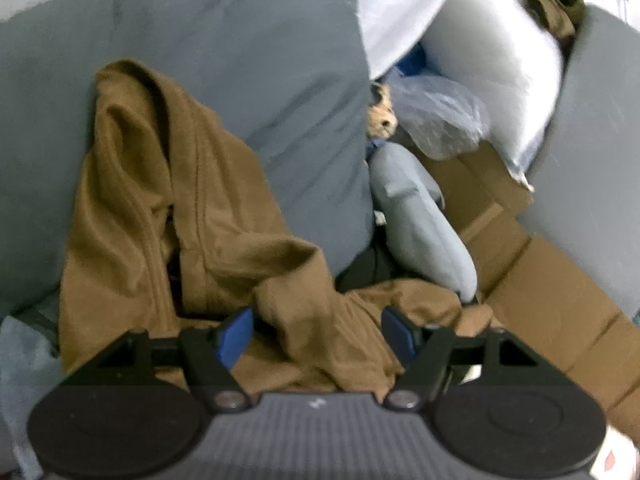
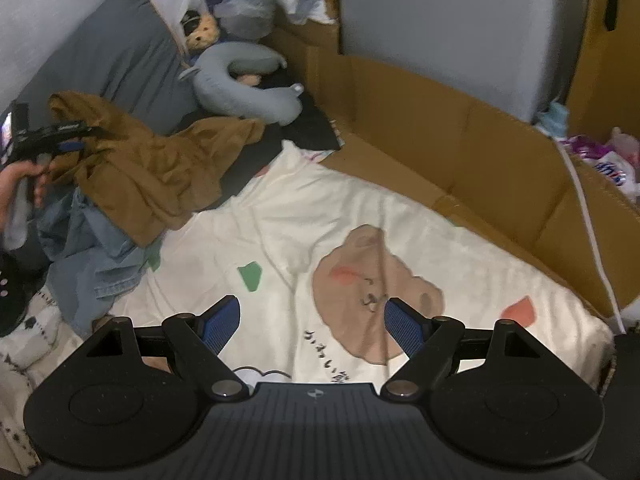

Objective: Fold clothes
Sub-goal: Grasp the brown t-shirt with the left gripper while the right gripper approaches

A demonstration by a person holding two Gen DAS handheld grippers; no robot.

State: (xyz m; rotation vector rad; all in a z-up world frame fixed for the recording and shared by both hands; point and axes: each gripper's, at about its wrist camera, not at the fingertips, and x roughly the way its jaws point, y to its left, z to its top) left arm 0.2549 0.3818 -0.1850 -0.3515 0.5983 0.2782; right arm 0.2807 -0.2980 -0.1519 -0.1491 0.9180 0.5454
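At the far left a hand (image 2: pixel 20 184) gripped the left gripper (image 1: pixel 316 334), its blue pads (image 1: pixel 236 336) standing apart around a ridge of the brown garment (image 1: pixel 168 216); whether they pressed on it I could not tell. The garment lay crumpled against a grey cushion (image 1: pixel 240 60) (jeans (image 2: pixel 88 256) bunched just below it). Further right sat a grey neck pillow (image 2: pixel 240 84), then the right gripper (image 2: pixel 312 326), jaws wide and empty over the cream blanket (image 2: pixel 280 208), beside cardboard (image 2: pixel 460 140)
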